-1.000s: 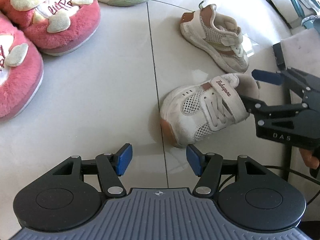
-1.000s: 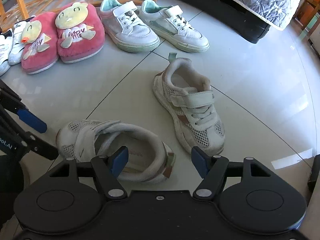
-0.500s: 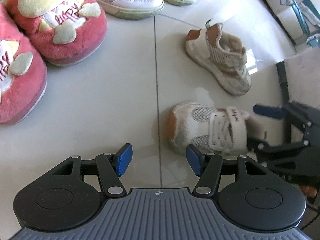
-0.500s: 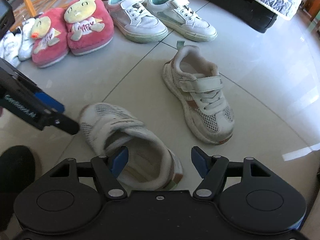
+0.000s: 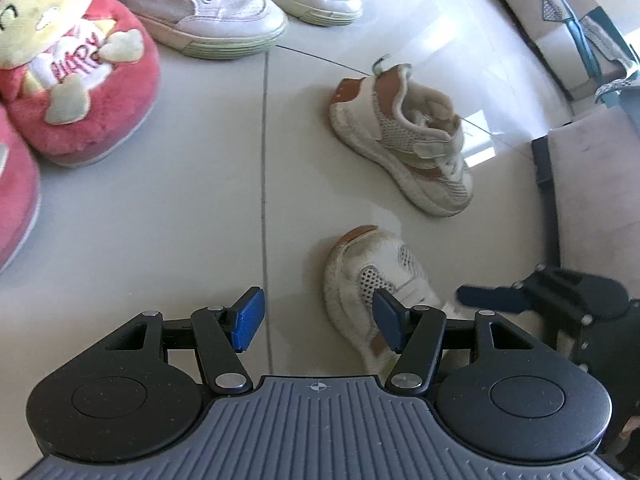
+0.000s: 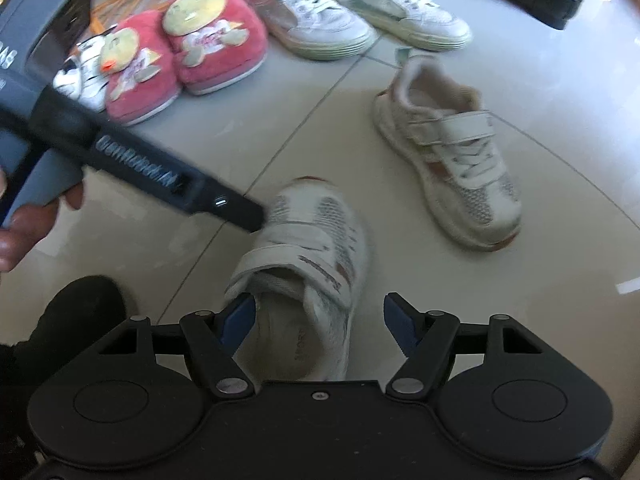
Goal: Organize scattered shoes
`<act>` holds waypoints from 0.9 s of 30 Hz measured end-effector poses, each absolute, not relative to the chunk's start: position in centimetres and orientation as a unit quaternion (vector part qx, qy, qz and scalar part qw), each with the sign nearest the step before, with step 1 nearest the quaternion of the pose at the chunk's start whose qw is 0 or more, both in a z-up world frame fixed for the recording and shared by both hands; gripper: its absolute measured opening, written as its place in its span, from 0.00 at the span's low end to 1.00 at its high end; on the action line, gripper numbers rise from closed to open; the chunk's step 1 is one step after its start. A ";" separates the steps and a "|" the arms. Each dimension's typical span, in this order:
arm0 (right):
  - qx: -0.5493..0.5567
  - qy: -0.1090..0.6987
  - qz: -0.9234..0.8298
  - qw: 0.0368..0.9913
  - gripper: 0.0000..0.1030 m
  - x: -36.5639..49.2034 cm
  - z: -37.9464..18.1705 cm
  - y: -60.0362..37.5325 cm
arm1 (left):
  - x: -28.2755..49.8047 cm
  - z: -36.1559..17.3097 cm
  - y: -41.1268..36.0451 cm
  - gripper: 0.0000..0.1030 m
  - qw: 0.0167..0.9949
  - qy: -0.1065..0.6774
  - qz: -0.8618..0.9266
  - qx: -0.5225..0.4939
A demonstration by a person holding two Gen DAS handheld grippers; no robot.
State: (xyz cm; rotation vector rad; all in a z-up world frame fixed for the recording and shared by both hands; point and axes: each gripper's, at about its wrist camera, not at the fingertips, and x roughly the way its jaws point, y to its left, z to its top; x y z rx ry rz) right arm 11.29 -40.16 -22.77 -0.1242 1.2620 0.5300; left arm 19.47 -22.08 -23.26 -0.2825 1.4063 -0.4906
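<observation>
**Two small beige sneakers loose on the tile, a row of shoes behind**

In the right wrist view, the far upper left holds a black-and-white shoe (image 6: 82, 76), partly hidden by the left gripper's body. Just right of it sit two pink plush slippers (image 6: 180, 50), side by side and touching, then two white sneakers (image 6: 352, 8) along the top centre, also side by side. Below this row, apart from it, lie the two scattered shoes. The near beige sneaker (image 6: 304, 264) is at lower centre, toe pointing up the frame, its heel opening between the fingers of the right gripper (image 6: 320, 324). That gripper's jaws stand wide; the left pad sits at the collar edge, but whether it presses there cannot be told, and the right pad is clear of the shoe. The far beige sneaker (image 6: 452, 152) lies at centre right, heel toward the row, well apart from its mate.

In the left wrist view, the left gripper (image 5: 316, 316) is about half open with only grey tile floor (image 5: 160, 208) between its pads; the near sneaker lies just behind its right pad.
</observation>
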 end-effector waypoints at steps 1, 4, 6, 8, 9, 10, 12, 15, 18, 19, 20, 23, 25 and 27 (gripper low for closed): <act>-0.057 0.583 0.250 0.771 0.72 11.2 -22.8 -40.0 | 19.4 -23.2 -22.2 0.59 0.726 0.638 -0.224 -0.126; -0.050 0.585 0.267 0.764 0.72 10.9 -22.9 -39.6 | 19.2 -23.1 -21.9 0.59 0.725 0.638 -0.228 -0.124; -0.031 0.589 0.278 0.759 0.72 10.9 -22.8 -39.6 | 19.1 -22.9 -21.7 0.59 0.724 0.639 -0.228 -0.125; -0.016 0.591 0.284 0.755 0.73 10.9 -22.7 -39.8 | 18.9 -22.5 -21.3 0.59 0.724 0.638 -0.231 -0.127; -0.012 0.590 0.284 0.756 0.73 11.0 -22.6 -39.8 | 18.7 -22.3 -21.1 0.59 0.723 0.637 -0.234 -0.126; -0.008 0.589 0.283 0.757 0.73 11.1 -22.4 -39.9 | 18.6 -22.1 -21.0 0.59 0.723 0.637 -0.237 -0.123; -0.013 0.587 0.278 0.760 0.73 11.1 -22.3 -40.0 | 18.1 -21.8 -20.7 0.60 0.721 0.638 -0.246 -0.115; -0.020 0.581 0.261 0.770 0.74 11.3 -22.0 -40.8 | 17.1 -21.3 -20.8 0.60 0.714 0.641 -0.265 -0.098; -0.007 0.576 0.249 0.778 0.74 11.6 -21.7 -41.9 | 16.3 -20.9 -21.1 0.60 0.706 0.642 -0.286 -0.085; -0.005 0.574 0.248 0.780 0.74 11.7 -21.7 -42.1 | 16.0 -20.9 -21.2 0.61 0.705 0.643 -0.290 -0.080; -0.006 0.572 0.250 0.781 0.74 11.7 -21.7 -42.2 | 15.8 -20.8 -21.3 0.62 0.703 0.643 -0.295 -0.076; -0.005 0.558 0.260 0.788 0.74 11.3 -21.2 -42.5 | 15.2 -20.8 -21.6 0.62 0.697 0.647 -0.300 -0.071; 0.017 0.556 0.269 0.786 0.75 11.3 -20.9 -42.9 | 15.1 -20.6 -21.7 0.62 0.697 0.646 -0.303 -0.072; 0.012 0.550 0.262 0.793 0.75 11.3 -20.6 -42.9 | 14.8 -20.3 -22.0 0.62 0.692 0.646 -0.316 -0.069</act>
